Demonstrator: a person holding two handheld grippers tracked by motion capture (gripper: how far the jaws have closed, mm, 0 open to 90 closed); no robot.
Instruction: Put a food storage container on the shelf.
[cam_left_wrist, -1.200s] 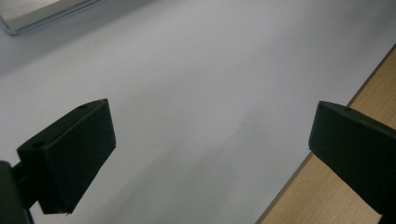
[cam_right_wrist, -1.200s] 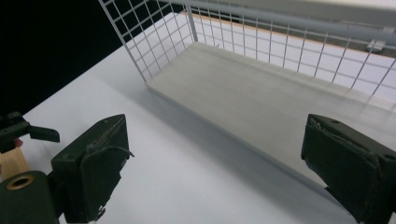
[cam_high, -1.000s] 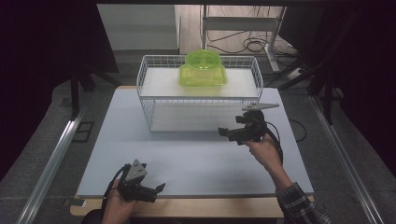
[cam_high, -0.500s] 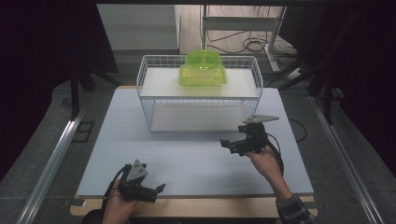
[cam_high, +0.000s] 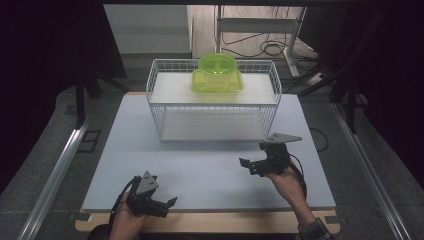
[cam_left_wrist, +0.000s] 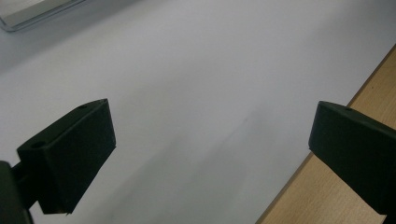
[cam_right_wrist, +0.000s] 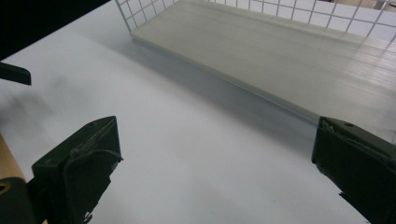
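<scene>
two empty grippers, left gripper (cam_high: 167, 204) and right gripper (cam_high: 248, 165), both pointing across the table (cam_high: 200, 165)

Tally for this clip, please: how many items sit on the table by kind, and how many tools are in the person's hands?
White wire basket: 1
Translucent green plastic container, resting on top of the basket: 1
Handheld tools: 2, the left tool and the right tool, both with jaws apart and nothing between them
Total: 4

Dim room; grey floor (cam_high: 45, 150); cables (cam_high: 272, 47) behind table (cam_high: 150, 222).
</scene>
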